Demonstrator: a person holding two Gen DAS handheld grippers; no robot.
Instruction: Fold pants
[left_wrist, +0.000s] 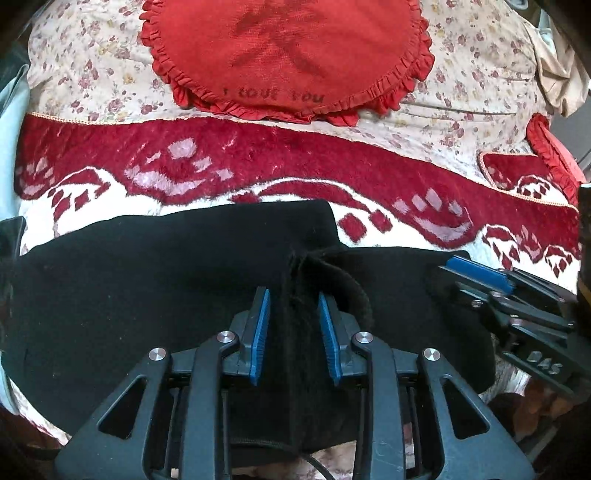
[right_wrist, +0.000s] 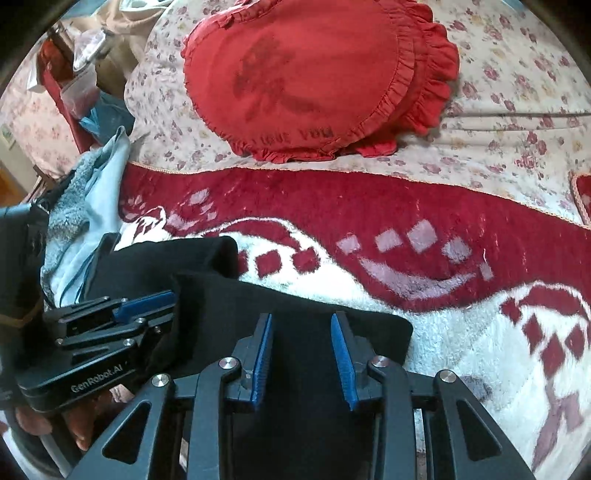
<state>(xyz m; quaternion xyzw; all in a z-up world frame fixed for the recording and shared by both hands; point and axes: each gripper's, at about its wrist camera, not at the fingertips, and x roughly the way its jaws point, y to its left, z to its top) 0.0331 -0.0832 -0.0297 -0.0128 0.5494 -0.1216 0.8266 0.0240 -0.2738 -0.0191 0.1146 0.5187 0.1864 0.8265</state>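
Black pants (left_wrist: 147, 277) lie across a red and white plush blanket (left_wrist: 295, 158). My left gripper (left_wrist: 292, 295) points down at them, its blue pads closed on a raised ridge of black cloth at the waist. A dark drawstring cord (left_wrist: 360, 295) curls just right of that ridge. In the right wrist view the pants (right_wrist: 221, 295) spread flat under my right gripper (right_wrist: 301, 317). Its pads stand apart and the cloth lies loose below them. Each gripper shows in the other's view: the right gripper (left_wrist: 480, 277) at the right, the left gripper (right_wrist: 147, 302) at the left.
A red heart-shaped ruffled pillow (left_wrist: 288, 48) lies beyond the blanket on a floral sheet (left_wrist: 461, 92). A light blue cloth (right_wrist: 99, 192) is heaped at the left edge, with household clutter (right_wrist: 74, 55) behind it. A hand (right_wrist: 77, 428) shows under the left gripper.
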